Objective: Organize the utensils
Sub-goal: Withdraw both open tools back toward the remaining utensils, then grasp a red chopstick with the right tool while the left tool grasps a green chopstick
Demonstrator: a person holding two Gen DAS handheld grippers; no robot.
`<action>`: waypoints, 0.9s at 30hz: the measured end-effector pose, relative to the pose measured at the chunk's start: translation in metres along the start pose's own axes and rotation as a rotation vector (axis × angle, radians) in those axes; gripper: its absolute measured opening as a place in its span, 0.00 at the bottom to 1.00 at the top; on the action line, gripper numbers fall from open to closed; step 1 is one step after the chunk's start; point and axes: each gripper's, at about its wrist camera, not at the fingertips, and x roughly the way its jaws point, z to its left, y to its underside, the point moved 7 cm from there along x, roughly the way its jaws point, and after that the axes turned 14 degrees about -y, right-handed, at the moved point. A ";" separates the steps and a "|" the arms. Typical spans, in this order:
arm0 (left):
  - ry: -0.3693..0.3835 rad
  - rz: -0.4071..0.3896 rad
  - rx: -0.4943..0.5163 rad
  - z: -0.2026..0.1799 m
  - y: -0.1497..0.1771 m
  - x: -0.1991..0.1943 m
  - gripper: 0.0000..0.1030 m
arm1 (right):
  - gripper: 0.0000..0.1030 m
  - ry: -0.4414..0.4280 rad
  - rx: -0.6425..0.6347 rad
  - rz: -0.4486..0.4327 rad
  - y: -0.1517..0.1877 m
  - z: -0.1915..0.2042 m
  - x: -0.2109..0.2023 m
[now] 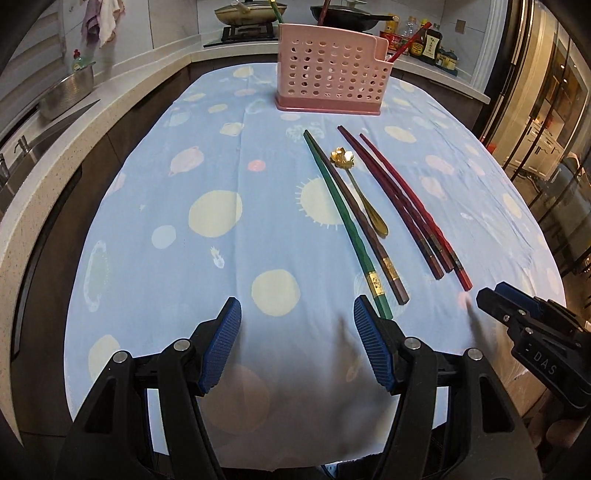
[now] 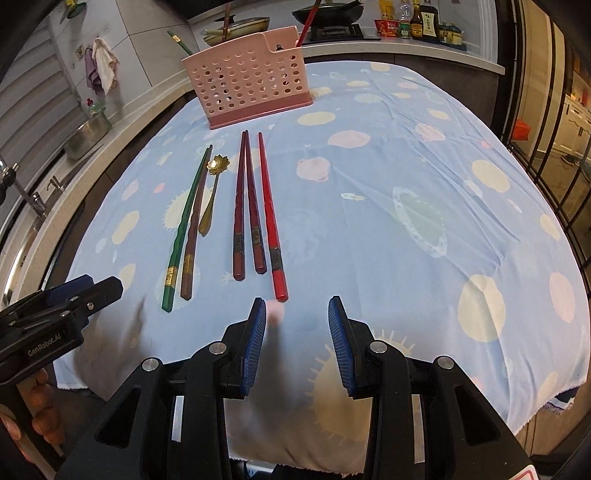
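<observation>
On the blue spotted tablecloth (image 1: 166, 221) lie a green chopstick (image 1: 376, 284) (image 2: 170, 275), a brown chopstick (image 1: 390, 274) (image 2: 188, 262), a gold spoon with a flower-shaped bowl (image 1: 341, 158) (image 2: 218, 162), two dark red chopsticks (image 1: 424, 245) (image 2: 239, 245) and a bright red chopstick (image 1: 461, 275) (image 2: 275, 258). Behind them stands a pink perforated utensil holder (image 1: 328, 81) (image 2: 247, 85) with chopsticks sticking out. My left gripper (image 1: 297, 310) (image 2: 107, 288) hangs open and empty just short of the green chopstick's near end. My right gripper (image 2: 297, 306) (image 1: 491, 299) is open and empty by the bright red chopstick's near end.
A counter curves around the table's left and far sides, with a sink tap (image 2: 33, 199), a metal bowl (image 1: 70, 94), a stove with pans (image 1: 247, 14) and sauce bottles (image 2: 417, 22). Glass doors (image 1: 546, 110) stand on the right.
</observation>
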 end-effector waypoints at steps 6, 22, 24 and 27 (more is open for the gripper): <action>-0.001 0.019 -0.007 0.002 0.006 0.003 0.58 | 0.33 0.009 -0.017 0.007 -0.006 0.001 0.014; 0.025 0.031 0.008 -0.008 0.004 0.005 0.59 | 0.09 0.047 -0.025 -0.011 -0.025 -0.015 0.026; 0.029 0.030 0.014 -0.011 0.003 0.006 0.58 | 0.07 0.055 -0.019 -0.016 -0.024 -0.018 0.022; 0.037 0.022 0.024 -0.017 0.001 0.004 0.58 | 0.06 0.063 0.004 -0.025 -0.022 -0.026 0.016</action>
